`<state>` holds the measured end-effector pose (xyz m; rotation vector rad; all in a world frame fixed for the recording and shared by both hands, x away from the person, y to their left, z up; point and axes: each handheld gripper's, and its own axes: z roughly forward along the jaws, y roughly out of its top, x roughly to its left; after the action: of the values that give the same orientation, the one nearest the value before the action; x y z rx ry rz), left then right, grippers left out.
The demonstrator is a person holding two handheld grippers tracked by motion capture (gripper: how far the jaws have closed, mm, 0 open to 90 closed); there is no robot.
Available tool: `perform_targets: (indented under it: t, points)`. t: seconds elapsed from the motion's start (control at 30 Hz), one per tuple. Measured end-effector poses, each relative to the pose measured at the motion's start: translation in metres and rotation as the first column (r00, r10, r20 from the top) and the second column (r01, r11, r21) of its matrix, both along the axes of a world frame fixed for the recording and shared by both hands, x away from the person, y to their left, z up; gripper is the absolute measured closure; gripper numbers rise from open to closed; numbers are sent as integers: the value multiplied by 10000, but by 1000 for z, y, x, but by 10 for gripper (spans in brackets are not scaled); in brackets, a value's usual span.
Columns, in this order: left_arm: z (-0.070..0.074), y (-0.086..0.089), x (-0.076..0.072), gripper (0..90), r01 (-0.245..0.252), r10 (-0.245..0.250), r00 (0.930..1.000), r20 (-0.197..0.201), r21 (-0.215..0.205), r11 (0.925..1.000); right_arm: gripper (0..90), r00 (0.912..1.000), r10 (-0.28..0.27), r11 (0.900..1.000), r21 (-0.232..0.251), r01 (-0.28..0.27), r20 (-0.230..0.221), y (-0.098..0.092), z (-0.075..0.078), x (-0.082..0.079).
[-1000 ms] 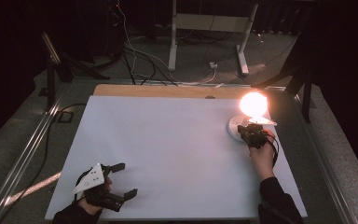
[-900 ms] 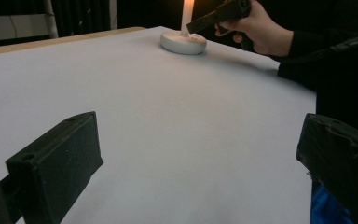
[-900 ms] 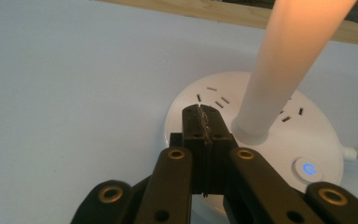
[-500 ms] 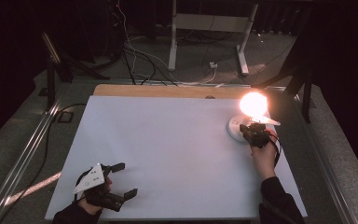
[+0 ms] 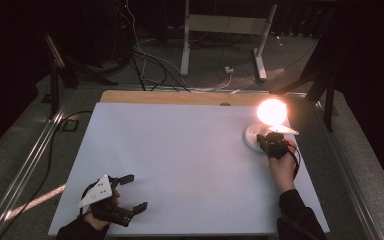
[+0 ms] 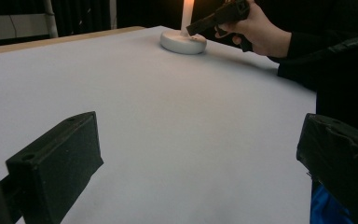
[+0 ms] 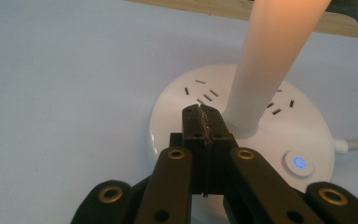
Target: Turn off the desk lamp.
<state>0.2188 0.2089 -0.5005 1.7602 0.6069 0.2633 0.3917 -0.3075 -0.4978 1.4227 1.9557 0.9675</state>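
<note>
Lamp base (image 7: 242, 130), centre-right of right gripper view, lit stem upright. Right gripper (image 7: 200, 114): jaws pressed together, empty, tips over base, button (image 7: 298, 163) to their lower right. Left gripper (image 5: 125, 195): jaws wide, lower left of high view, well apart.

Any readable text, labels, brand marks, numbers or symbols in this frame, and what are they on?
No words, brand names or numbers are readable.
One sign: a glowing blue power symbol on the round button of the white lamp base, near the shut right gripper.
</note>
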Motion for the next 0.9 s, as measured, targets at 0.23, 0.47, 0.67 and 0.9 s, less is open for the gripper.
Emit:
perform_targets:
  t: [0.23,0.47,0.67,0.9]
  points:
    - [0,0,0,5,10,-10,10000,16,-8,10000,900,10000,-47,10000,-26,47,-51,-1,-1,0]
    - [0,0,0,5,14,-14,10000,-13,-23,10000,900,10000,-25,10000,-33,25,-74,-1,-3,1]
    - [0,0,0,5,-2,2,10000,-20,-2,10000,900,9999,-7,10000,12,7,-136,0,-4,2]
    - [0,0,0,5,3,-3,10000,-2,-3,10000,900,9998,97,10000,18,-97,-192,3,-5,2]
